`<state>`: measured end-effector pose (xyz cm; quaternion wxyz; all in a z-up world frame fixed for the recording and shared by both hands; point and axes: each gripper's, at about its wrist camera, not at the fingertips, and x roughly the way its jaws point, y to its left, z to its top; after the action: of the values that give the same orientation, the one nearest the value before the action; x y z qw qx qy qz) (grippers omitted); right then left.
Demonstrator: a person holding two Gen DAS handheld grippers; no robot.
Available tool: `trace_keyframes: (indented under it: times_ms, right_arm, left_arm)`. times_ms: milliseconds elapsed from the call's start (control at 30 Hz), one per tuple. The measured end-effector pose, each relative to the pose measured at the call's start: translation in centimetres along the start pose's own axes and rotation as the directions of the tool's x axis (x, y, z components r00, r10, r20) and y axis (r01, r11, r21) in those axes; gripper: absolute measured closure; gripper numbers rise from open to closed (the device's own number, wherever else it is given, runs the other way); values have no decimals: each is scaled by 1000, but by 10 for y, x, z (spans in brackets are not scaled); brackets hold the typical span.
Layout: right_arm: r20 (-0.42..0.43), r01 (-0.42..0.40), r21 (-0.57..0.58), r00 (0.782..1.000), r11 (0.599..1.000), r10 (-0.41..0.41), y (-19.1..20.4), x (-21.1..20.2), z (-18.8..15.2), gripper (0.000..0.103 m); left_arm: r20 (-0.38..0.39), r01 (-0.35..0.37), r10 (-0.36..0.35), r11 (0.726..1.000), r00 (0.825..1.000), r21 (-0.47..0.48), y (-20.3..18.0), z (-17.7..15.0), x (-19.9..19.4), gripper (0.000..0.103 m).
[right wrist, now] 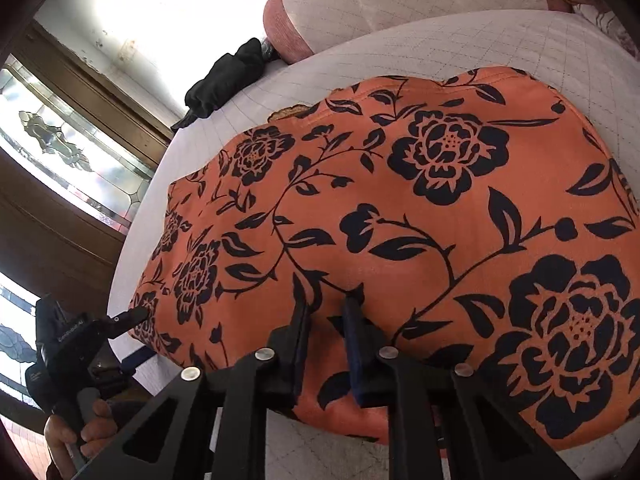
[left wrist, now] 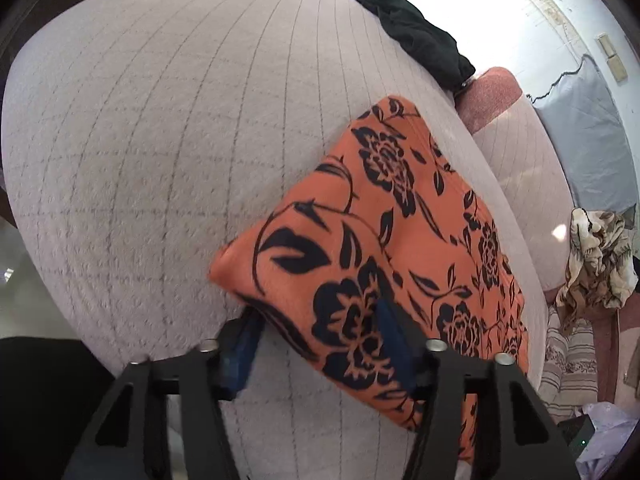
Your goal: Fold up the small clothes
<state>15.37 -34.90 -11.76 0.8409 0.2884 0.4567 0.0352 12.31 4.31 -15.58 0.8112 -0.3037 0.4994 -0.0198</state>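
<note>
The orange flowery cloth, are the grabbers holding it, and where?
Yes. The left gripper pinches the orange cloth at its near corner, and the right gripper pinches a small fold along the near edge.

A pale quilted bed cover [left wrist: 168,152] with a thin grid of stitched lines fills most of the left wrist view. Beyond its far edge stands a pink-ended cushion [left wrist: 494,92], and a blue-grey pillow [left wrist: 588,136] leans by the white wall. A crumpled cream-and-brown patterned cloth [left wrist: 596,264] lies at the right. The right wrist view shows a dark wooden door with leaded glass [right wrist: 68,152].
</note>
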Motion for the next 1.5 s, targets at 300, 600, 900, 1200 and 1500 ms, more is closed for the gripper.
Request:
trace_keyframes:
  times_ms: [300, 600, 900, 1200, 1500]
  right_arm:
    - [-31, -45, -40, 999, 998, 44, -4, 1, 1, 85]
    - [-29, -206, 138, 977, 969, 212, -47, -31, 16, 81]
    - [206, -479, 423, 878, 769, 433, -140, -72, 58, 16]
    - [161, -494, 586, 848, 643, 505, -184, -25, 86, 16]
    - [19, -295, 383, 950, 875, 311, -142, 4, 139, 73]
  left_arm:
    - [68, 3, -9, 996, 998, 93, -33, 6, -3, 77]
    - [210, -29, -121, 803, 970, 595, -166, -48, -61, 81]
    - [32, 44, -138, 515, 990, 856, -263, -156, -21, 82]
    - [-52, 29, 39, 449, 998, 893, -264, -195, 42, 82]
    - [-39, 21, 37, 415, 999, 910, -261, -202, 31, 82]
